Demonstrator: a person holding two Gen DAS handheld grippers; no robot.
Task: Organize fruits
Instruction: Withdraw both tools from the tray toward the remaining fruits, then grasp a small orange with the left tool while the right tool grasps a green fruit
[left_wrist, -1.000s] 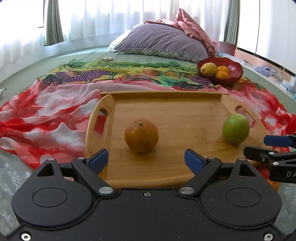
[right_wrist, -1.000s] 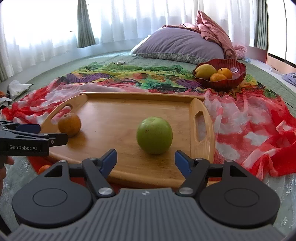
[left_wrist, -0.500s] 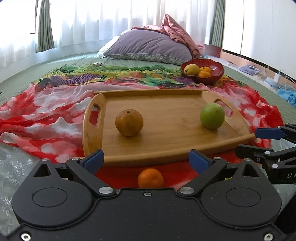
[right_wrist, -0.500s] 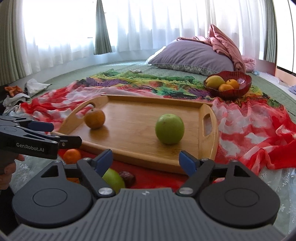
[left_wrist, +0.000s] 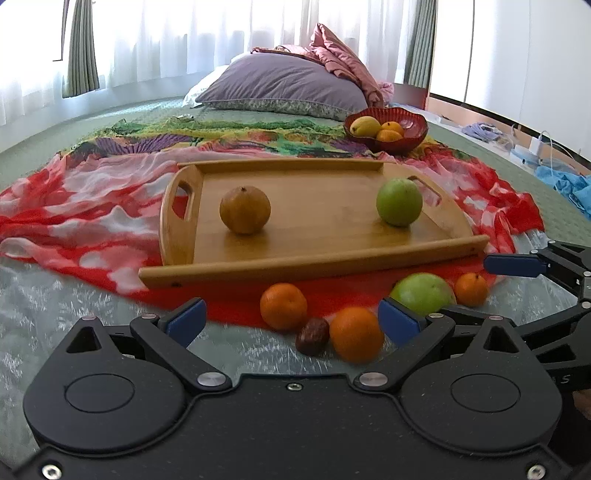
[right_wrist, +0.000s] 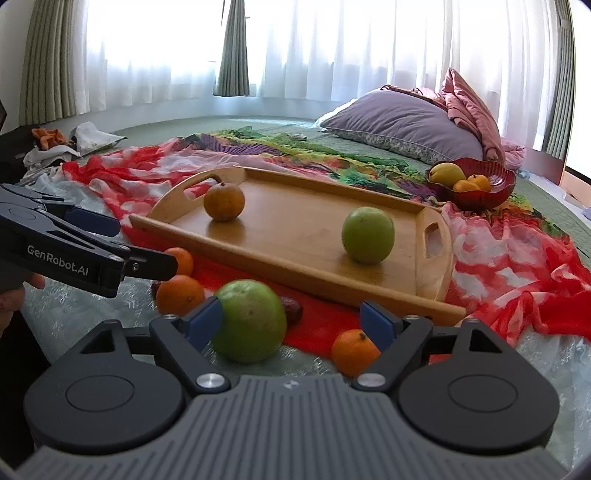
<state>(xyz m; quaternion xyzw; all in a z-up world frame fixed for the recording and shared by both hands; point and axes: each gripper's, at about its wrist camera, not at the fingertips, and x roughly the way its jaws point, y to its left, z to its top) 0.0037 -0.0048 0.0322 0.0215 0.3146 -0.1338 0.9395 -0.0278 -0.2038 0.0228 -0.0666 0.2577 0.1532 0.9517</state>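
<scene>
A wooden tray (left_wrist: 317, 254) lies on a red patterned cloth and holds a brownish orange (left_wrist: 245, 209) and a green apple (left_wrist: 399, 201). Loose fruit lies in front of it: two oranges (left_wrist: 283, 305) (left_wrist: 355, 334), a dark date (left_wrist: 312, 336), a second green apple (left_wrist: 423, 293) and a small orange (left_wrist: 471, 289). My left gripper (left_wrist: 291, 320) hangs open above the two oranges, gripping nothing. My right gripper (right_wrist: 291, 322) is also open. The loose green apple (right_wrist: 251, 319) sits just ahead of its left finger, and the small orange (right_wrist: 352, 350) lies by its right finger.
A red bowl (right_wrist: 495, 184) with a yellow fruit and oranges stands beyond the tray's right end. A purple pillow (right_wrist: 402, 125) and pink bedding lie at the head of the bed. Crumpled clothes (right_wrist: 55, 147) lie far left. A hand (right_wrist: 11, 295) holds the left gripper.
Both grippers have drawn back from the tray, so the loose fruit in front of it has come into view. Both pairs of jaws stand a little wider.
</scene>
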